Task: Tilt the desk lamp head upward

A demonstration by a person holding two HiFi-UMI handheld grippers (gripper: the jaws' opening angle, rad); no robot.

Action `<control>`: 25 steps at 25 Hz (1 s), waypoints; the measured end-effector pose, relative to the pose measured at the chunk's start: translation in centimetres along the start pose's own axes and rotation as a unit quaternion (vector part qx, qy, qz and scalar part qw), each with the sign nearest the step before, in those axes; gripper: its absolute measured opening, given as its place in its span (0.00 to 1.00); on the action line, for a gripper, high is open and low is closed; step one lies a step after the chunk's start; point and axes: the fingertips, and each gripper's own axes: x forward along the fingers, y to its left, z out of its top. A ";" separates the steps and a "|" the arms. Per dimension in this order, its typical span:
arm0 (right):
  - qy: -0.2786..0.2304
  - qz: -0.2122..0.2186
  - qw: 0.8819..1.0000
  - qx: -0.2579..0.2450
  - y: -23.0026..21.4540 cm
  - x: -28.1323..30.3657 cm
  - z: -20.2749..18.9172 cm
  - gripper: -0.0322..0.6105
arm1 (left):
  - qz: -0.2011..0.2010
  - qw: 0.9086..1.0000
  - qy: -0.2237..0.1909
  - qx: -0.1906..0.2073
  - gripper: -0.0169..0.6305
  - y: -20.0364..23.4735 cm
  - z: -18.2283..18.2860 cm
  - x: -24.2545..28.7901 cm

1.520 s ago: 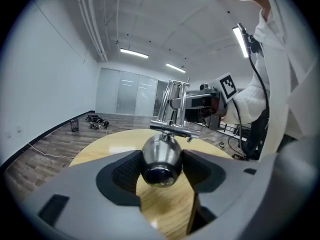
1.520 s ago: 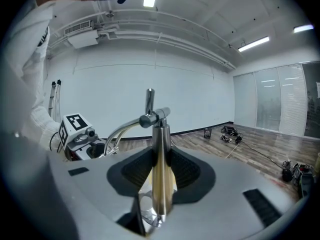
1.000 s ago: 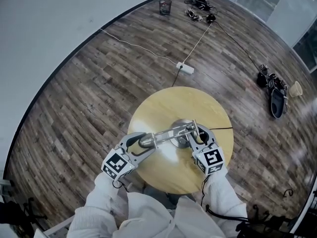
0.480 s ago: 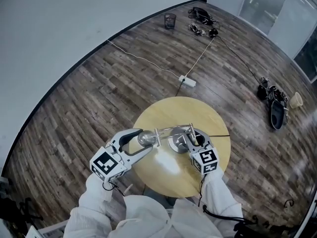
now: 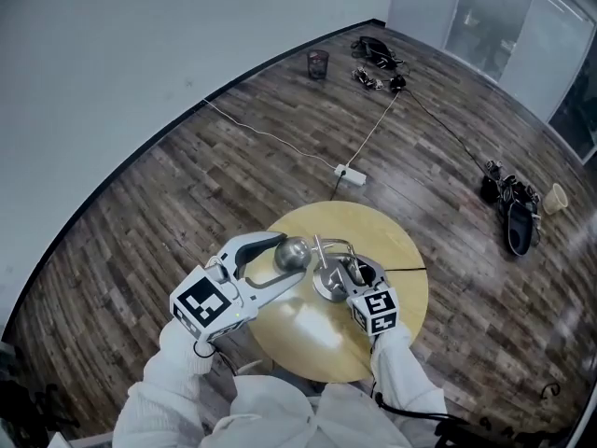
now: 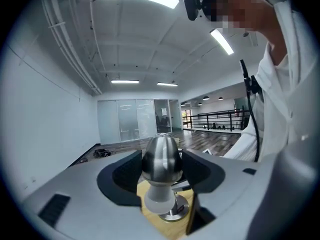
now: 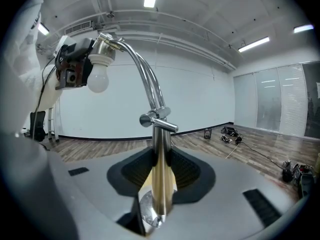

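Note:
A chrome desk lamp stands on a round yellow table (image 5: 401,241). Its round base (image 5: 326,286) sits near the table's middle. My left gripper (image 5: 285,255) is shut on the chrome lamp head (image 5: 293,251), raised above the table's left side. In the left gripper view the lamp head (image 6: 161,158) fills the gap between the dark pads, with the white bulb (image 6: 159,203) pointing down. My right gripper (image 5: 355,274) is shut on the upright post (image 7: 160,181) just above the base. The curved arm (image 7: 145,79) rises to the bulb (image 7: 98,80).
A black cord (image 5: 407,269) runs off the table's right edge. On the wood floor lie a white power strip (image 5: 351,175) with its cable, a dark cup (image 5: 317,63) near the wall, and shoes and bags (image 5: 511,211) at the right.
My left gripper has lifted the lamp head up and toward the post, folding the arm upward. The right gripper has stayed on the post by the base.

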 end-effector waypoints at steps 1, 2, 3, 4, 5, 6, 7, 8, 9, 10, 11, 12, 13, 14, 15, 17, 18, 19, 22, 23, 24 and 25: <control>-0.001 -0.001 1.000 0.000 0.0 0.0 0.0 0.23 | -0.003 1.000 0.002 0.006 0.41 -0.2 0.4 0.3; -0.002 -0.002 1.000 0.001 0.1 0.0 0.1 0.23 | -0.006 1.000 0.004 0.010 0.41 -0.3 1.0 0.6; -0.003 -0.002 1.000 0.001 0.1 0.0 0.1 0.23 | -0.009 1.000 0.006 0.013 0.41 -0.3 1.5 0.9; -0.003 -0.003 1.000 0.001 0.2 0.0 0.2 0.23 | -0.013 1.000 0.006 0.016 0.41 -0.4 2.0 1.1; -0.004 -0.003 1.000 0.001 0.2 0.1 0.3 0.23 | -0.018 1.000 0.005 0.020 0.41 -0.4 2.4 1.4; -0.003 -0.004 1.000 0.000 0.2 0.1 0.4 0.23 | -0.022 0.999 0.003 0.026 0.41 -0.4 2.9 1.8; -0.003 -0.004 1.000 0.000 0.2 0.0 0.4 0.23 | -0.025 0.999 0.001 0.032 0.41 -0.5 3.3 2.2; -0.003 -0.004 1.000 0.001 0.1 -0.1 0.4 0.23 | -0.028 0.999 0.001 0.036 0.41 -0.6 3.8 2.7; -0.004 -0.003 1.000 0.001 0.0 -0.2 0.4 0.23 | -0.031 0.999 0.003 0.041 0.41 -0.9 4.2 3.3; -0.004 -0.003 1.000 0.001 -0.1 -0.3 0.3 0.23 | -0.033 0.998 0.005 0.046 0.41 -1.1 4.6 3.8; -0.005 -0.003 1.000 0.001 -0.2 -0.3 0.2 0.23 | -0.036 0.998 0.006 0.050 0.41 -1.2 5.0 4.4; -0.005 -0.003 1.000 0.001 -0.2 -0.4 0.2 0.23 | -0.038 0.998 0.008 0.054 0.41 -1.4 5.3 4.8; -0.005 -0.003 1.000 0.000 -0.3 -0.5 0.2 0.23 | -0.041 0.997 0.009 0.057 0.41 -1.5 5.6 5.2; -0.006 -0.002 1.000 0.000 -0.3 -0.5 0.2 0.23 | -0.044 0.997 0.010 0.060 0.41 -1.7 5.9 5.6; -0.006 -0.002 1.000 0.000 -0.3 -0.6 0.2 0.23 | -0.048 0.997 0.010 0.062 0.41 -1.8 6.1 6.0; -0.006 -0.001 1.000 0.000 -0.4 -0.6 0.2 0.23 | -0.053 0.996 0.010 0.066 0.41 -2.0 6.7 6.9; -0.006 -0.001 1.000 0.000 -0.5 -0.6 0.3 0.23 | -0.055 0.996 0.011 0.068 0.41 -2.1 6.9 7.3; -0.006 -0.001 1.000 0.001 -0.5 -0.5 0.3 0.23 | -0.056 0.996 0.012 0.071 0.41 -2.1 7.1 7.6; -0.006 -0.001 1.000 0.000 -0.3 -0.5 0.3 0.23 | -0.059 0.995 0.012 0.077 0.41 -2.3 7.4 7.9; -0.006 -0.001 1.000 0.000 -0.2 -0.6 0.3 0.23 | -0.059 0.995 0.008 0.076 0.41 -2.3 7.5 7.9; -0.005 -0.001 1.000 -0.001 -0.2 -0.6 0.3 0.23 | -0.059 0.996 0.001 0.073 0.41 -2.3 7.5 7.8; -0.005 -0.001 1.000 -0.002 -0.2 -0.5 0.4 0.23 | -0.058 0.996 -0.008 0.070 0.41 -2.2 7.6 7.7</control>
